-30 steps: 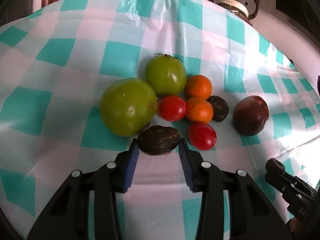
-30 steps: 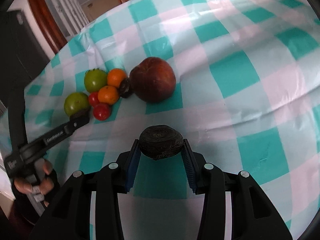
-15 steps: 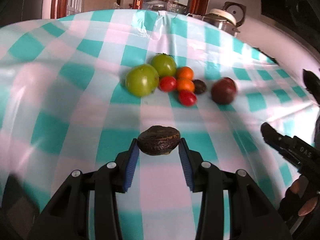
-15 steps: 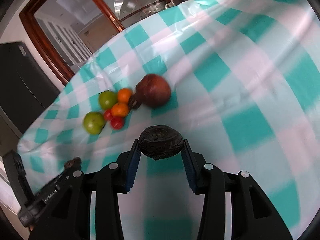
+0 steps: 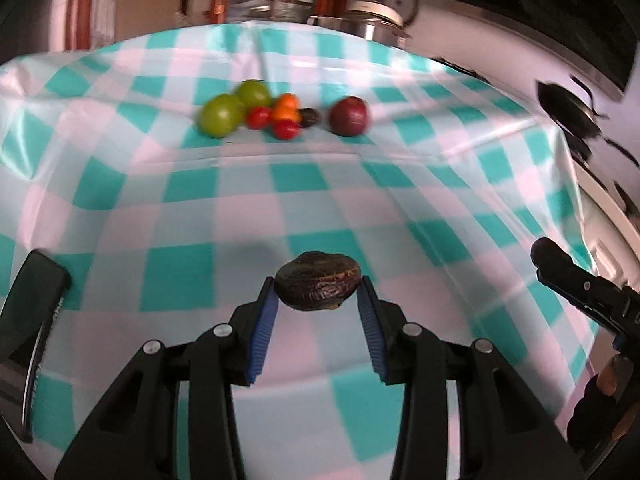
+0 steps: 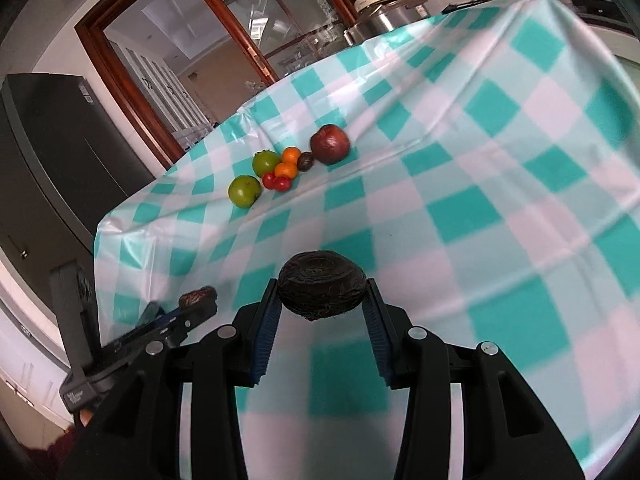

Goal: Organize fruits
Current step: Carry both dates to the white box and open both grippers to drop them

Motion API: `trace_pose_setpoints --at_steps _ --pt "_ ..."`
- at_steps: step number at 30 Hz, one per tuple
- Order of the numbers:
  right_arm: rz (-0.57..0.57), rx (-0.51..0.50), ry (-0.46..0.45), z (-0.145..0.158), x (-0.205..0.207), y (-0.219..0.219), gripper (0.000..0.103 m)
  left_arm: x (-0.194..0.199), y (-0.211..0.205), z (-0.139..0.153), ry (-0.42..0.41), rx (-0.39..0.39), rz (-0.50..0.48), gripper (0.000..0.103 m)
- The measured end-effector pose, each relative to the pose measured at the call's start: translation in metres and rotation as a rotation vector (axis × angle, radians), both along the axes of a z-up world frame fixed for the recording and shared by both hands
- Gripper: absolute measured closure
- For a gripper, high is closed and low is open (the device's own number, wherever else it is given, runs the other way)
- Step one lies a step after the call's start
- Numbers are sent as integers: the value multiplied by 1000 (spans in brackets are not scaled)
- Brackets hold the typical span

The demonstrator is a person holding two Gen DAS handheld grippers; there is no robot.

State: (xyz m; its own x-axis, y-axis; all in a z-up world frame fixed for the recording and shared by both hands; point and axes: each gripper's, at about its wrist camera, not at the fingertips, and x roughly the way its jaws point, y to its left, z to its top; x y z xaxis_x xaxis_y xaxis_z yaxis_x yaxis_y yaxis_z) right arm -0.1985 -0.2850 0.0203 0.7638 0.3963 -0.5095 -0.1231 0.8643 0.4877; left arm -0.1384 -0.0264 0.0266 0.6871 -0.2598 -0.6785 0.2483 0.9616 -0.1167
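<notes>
My left gripper (image 5: 318, 294) is shut on a dark wrinkled fruit (image 5: 318, 286), held above the checked tablecloth (image 5: 320, 208). A second dark wrinkled fruit (image 6: 322, 290) is clamped in my right gripper (image 6: 322, 300). Far across the cloth lies a cluster: two green tomatoes (image 5: 220, 115), two red tomatoes (image 5: 259, 117), two oranges (image 5: 286, 106), one dark fruit (image 5: 310, 117) and a dark red apple (image 5: 348, 116). In the right wrist view the same cluster (image 6: 280, 170) and the apple (image 6: 330, 145) lie far off. The left gripper (image 6: 192, 304) shows there at lower left, the right gripper (image 5: 548, 256) at the left view's right edge.
A black flat object (image 5: 30, 320) lies at the table's near left edge. A steel pot with a lid (image 6: 384, 4) stands beyond the far edge, by a wood-framed glass door (image 6: 240, 40). A dark fridge (image 6: 52, 152) stands left of the table. Wide bare cloth separates both grippers from the cluster.
Both grippers have pulled back from the fruit cluster, each still carrying its dark fruit. The cluster now looks much smaller and farther away in both views.
</notes>
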Motion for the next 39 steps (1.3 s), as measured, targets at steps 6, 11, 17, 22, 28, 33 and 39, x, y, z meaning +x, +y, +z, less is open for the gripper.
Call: trace_pose_setpoints --at_steps 6,11,17,22,28,33,39 --pt "-73 -64 -24 -2 -53 -42 61 -29 -49 6 -18 63 -118 62" --pt "-212 -106 -5 -10 -93 -96 61 -61 -102 5 -21 113 -281 62" --pt "-427 -118 105 -45 -148 -168 61 -112 -178 -6 -13 163 -555 62" --pt "-584 -139 294 -95 -181 -214 61 -155 -244 -29 32 239 -789 62" --pt "-640 -131 515 -154 -183 -239 61 -197 -314 -85 139 364 -1026 62" --pt "-598 -201 656 -189 -152 -235 61 -190 -355 -153 335 482 -1061 62" --pt "-575 -231 775 -231 -136 -233 61 -167 -367 -207 538 555 -1013 62"
